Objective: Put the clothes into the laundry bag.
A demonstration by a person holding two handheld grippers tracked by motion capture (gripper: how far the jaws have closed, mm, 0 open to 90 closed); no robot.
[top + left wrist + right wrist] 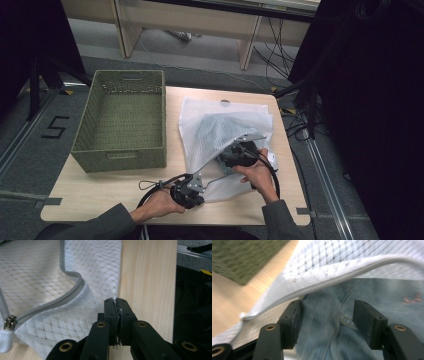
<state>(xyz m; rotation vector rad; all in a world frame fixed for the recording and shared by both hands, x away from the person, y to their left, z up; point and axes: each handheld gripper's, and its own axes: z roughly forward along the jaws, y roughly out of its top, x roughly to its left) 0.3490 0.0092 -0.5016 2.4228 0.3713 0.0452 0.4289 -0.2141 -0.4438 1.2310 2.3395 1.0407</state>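
A white mesh laundry bag (220, 125) lies on the wooden table (100, 190), its zipper (50, 303) undone and the pull (8, 323) hanging at one end. Light blue denim (362, 292) lies inside it. My left gripper (201, 181) is shut on the bag's near edge; in the left gripper view the thin mesh (37, 272) is pinched between the closed jaws of the left gripper (116, 302). My right gripper (235, 155) reaches into the bag's mouth. It stands open (328, 312), one jaw on each side of a fold of denim, under the lifted zipper edge (337, 280).
A green woven basket (85, 115) stands on the table's left half, close to the bag; its corner (244, 257) appears in the right gripper view. Bare table (147, 277) runs along the bag's right side. Dark equipment and cables stand beyond the right edge.
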